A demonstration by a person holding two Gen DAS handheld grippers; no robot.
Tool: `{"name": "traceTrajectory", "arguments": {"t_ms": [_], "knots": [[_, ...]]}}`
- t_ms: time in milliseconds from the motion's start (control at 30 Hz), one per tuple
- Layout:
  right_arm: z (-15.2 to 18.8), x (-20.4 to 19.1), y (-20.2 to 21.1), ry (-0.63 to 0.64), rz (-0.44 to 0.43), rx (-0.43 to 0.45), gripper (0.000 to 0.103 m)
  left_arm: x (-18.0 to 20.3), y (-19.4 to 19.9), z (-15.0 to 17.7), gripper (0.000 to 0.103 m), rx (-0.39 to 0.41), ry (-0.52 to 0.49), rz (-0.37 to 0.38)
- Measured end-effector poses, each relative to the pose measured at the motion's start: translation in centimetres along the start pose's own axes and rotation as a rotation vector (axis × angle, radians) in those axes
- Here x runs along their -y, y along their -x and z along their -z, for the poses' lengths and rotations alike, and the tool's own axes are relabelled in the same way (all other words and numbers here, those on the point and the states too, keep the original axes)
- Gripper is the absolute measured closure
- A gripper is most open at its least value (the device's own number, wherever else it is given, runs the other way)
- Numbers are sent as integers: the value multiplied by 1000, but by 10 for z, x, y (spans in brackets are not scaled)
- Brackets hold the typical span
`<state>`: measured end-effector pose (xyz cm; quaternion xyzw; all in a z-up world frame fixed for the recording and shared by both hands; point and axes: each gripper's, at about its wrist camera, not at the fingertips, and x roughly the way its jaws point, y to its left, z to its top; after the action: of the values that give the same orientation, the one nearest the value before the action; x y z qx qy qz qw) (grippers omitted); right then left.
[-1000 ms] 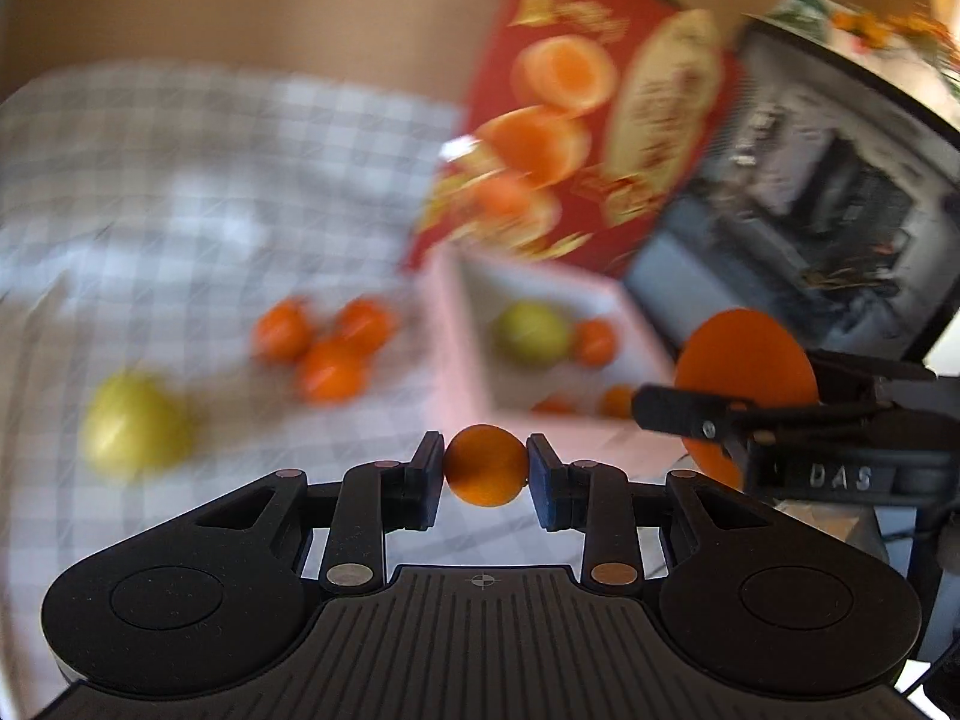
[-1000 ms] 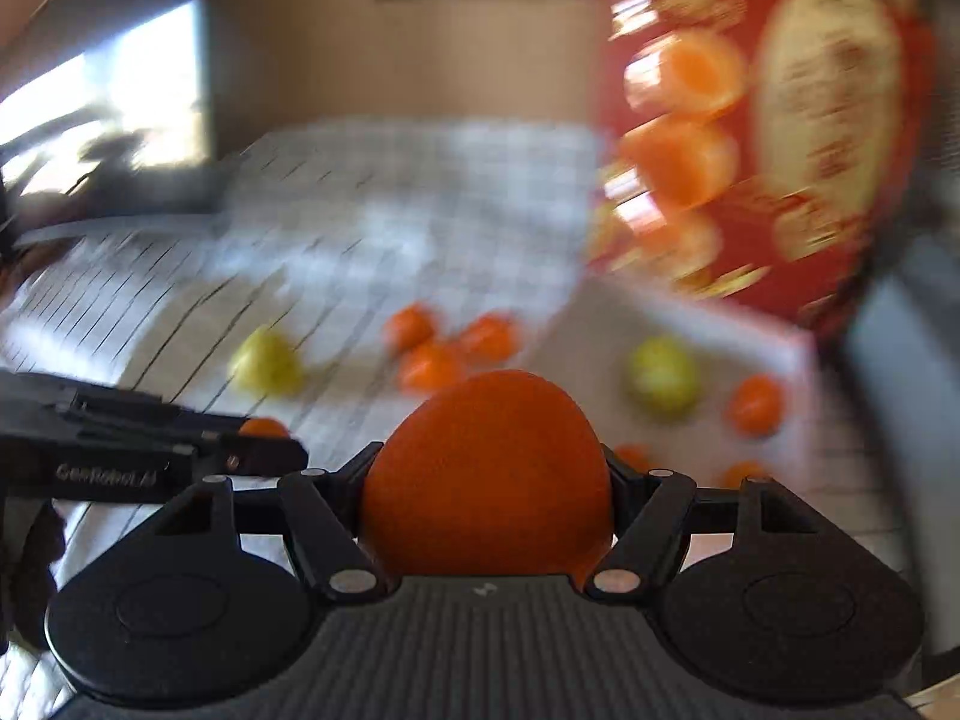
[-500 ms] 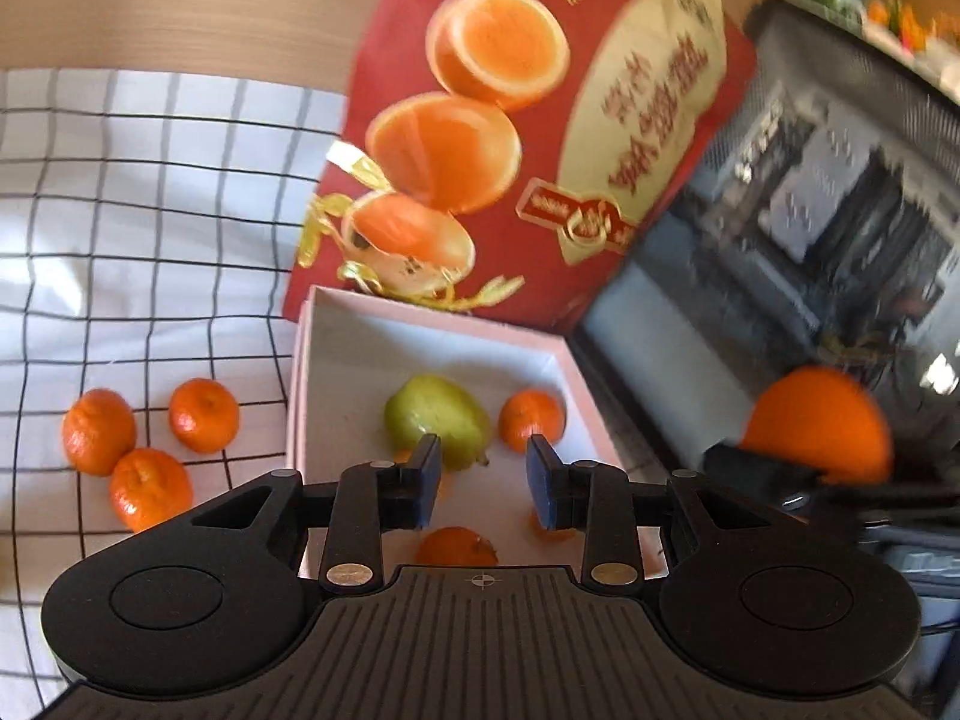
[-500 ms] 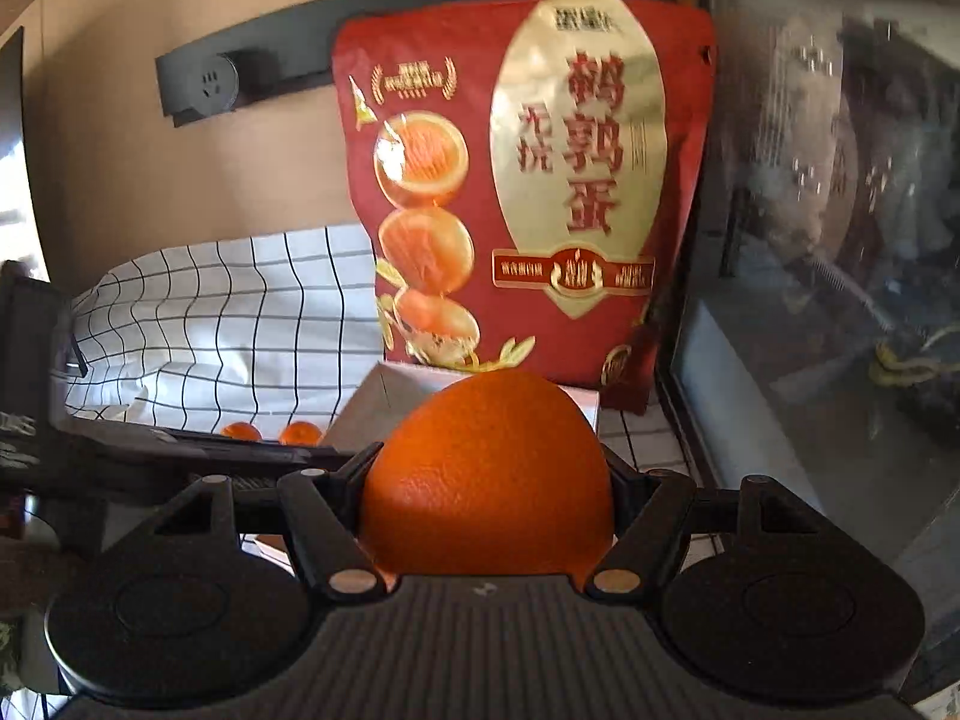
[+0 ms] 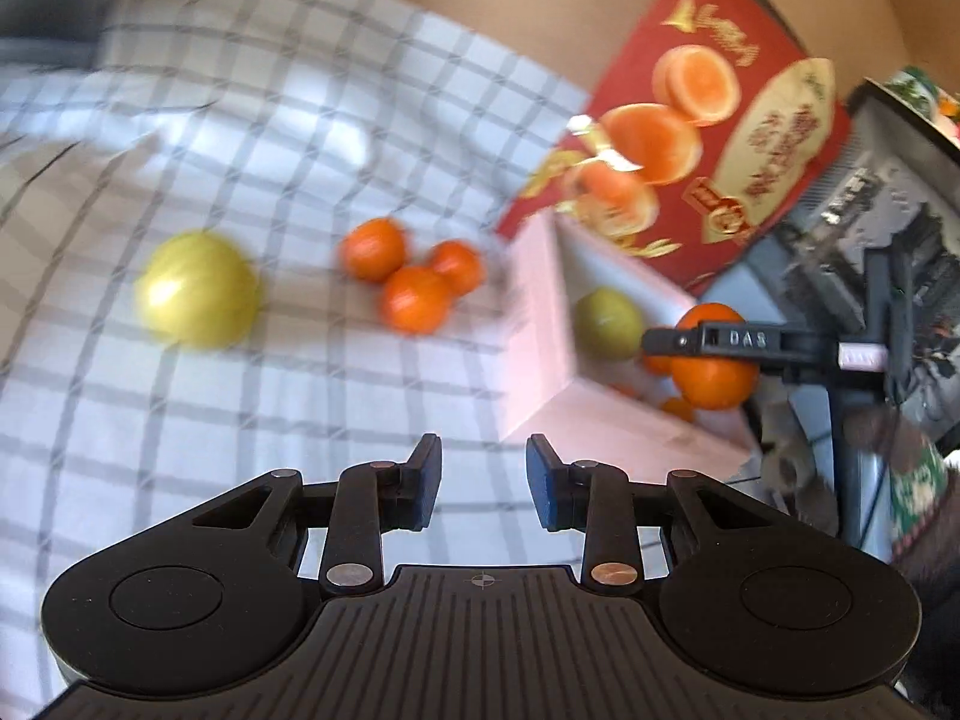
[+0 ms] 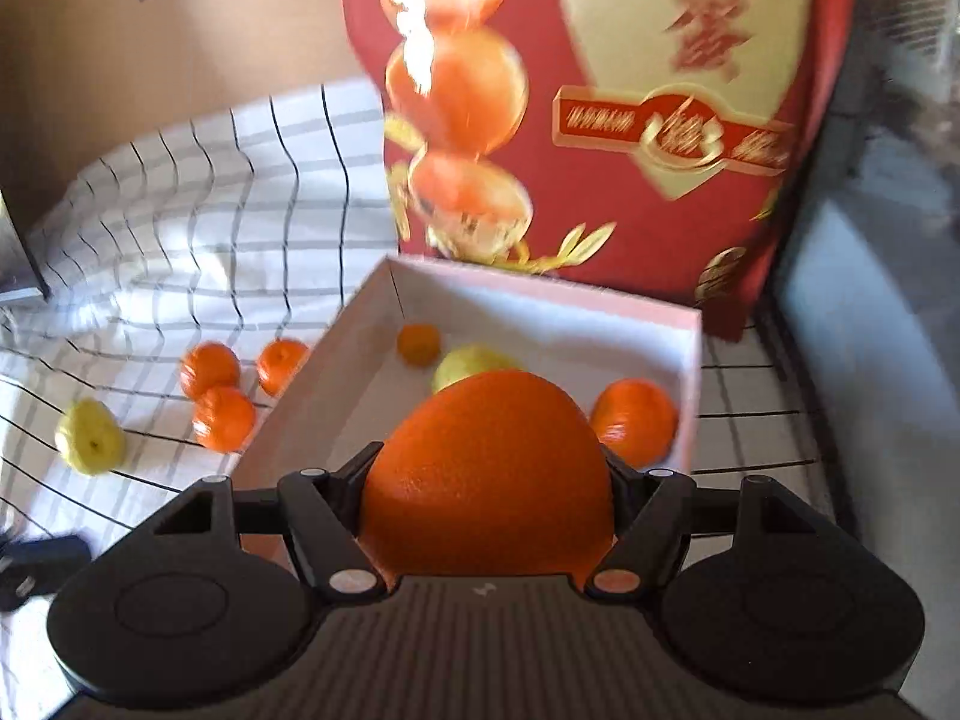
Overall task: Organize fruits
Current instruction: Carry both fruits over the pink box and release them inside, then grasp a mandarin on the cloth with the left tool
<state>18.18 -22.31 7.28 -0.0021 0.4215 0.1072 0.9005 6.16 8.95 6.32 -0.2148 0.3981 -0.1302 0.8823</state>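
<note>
My right gripper (image 6: 489, 480) is shut on a big orange (image 6: 486, 474) and holds it over the near end of the pink box (image 6: 540, 291). In the box lie a green pear (image 6: 465, 360) and small tangerines (image 6: 633, 420). My left gripper (image 5: 483, 480) is open and empty above the checked cloth (image 5: 180, 420), left of the box (image 5: 540, 330). On the cloth lie three tangerines (image 5: 414, 276) and a yellow-green fruit (image 5: 198, 288). The right gripper with the orange (image 5: 714, 360) shows in the left wrist view.
A red snack bag (image 6: 600, 108) stands upright right behind the box. A dark wire rack or appliance (image 5: 870, 228) stands to the right of the box. A tan wall (image 6: 180, 60) rises behind the cloth.
My left gripper let go of its small tangerine over the box, then swung back left over the cloth. My right gripper carried the big orange down over the box.
</note>
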Motion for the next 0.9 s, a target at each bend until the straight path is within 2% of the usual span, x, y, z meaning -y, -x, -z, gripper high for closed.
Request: {"name": "traceTrajectory", "arguments": {"t_ms": [200,267,400,467,567,767,900], "knots": [[2,0,-44,-72,10,-114,31,-36,28,17,68,8,74,-76],[2,4,-41,-112,0,-100,31,-44,31,20,68,0,82,-97],[-5,5,-13,-102,21,2,31,-47,25,19,68,-16,64,-118],[-7,2,8,-90,24,69,31,-42,21,15,68,-14,35,-117],[-2,-11,34,-47,32,137,30,-28,12,2,68,10,-41,-156],[37,-59,58,131,99,193,30,-3,-23,-41,68,14,-148,-155],[70,-80,71,131,78,173,30,18,-65,-64,68,22,-185,-205]]}}
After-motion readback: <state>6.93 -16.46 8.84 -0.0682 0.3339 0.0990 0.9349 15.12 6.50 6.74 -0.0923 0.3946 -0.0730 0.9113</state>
